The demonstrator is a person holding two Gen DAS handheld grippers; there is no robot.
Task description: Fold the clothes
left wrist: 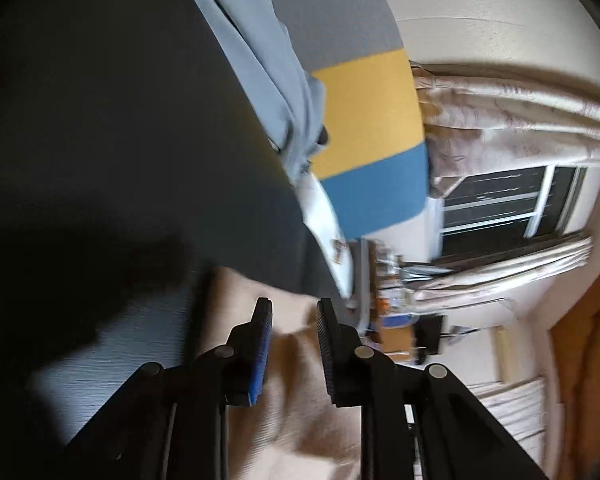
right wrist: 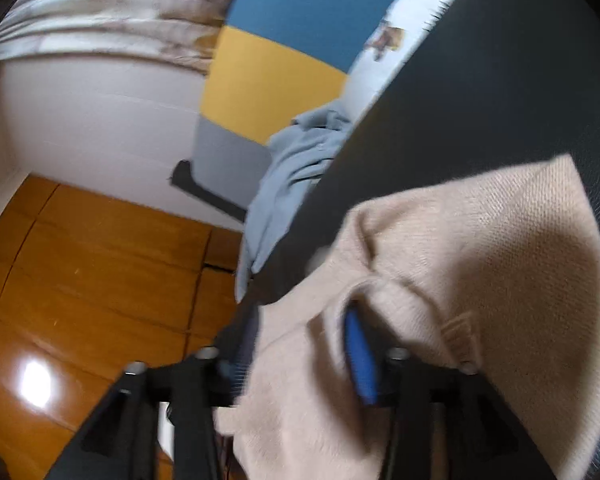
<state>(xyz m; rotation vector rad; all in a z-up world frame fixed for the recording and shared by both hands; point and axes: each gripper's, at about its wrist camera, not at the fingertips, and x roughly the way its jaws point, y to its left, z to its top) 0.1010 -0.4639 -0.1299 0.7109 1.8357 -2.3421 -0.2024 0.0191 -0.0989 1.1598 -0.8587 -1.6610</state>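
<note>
Right claw (right wrist: 300, 360) gripped bunched beige sweater (right wrist: 480, 240) over dark worktop (right wrist: 500, 80); left claw (left wrist: 294, 344) part-open, fabric between fingers, grip unclear. Grey garment (right wrist: 284, 184) crumpled at worktop edge; folding unfinished.

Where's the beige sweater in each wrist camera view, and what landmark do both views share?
Left wrist: the beige sweater fills the bottom centre, lying between and behind the left gripper fingers on the dark table.
Right wrist: the beige sweater covers the lower right, draped over the right gripper.
Shared landmark: the blue, yellow and grey panel, with the light blue garment beside it.
</note>
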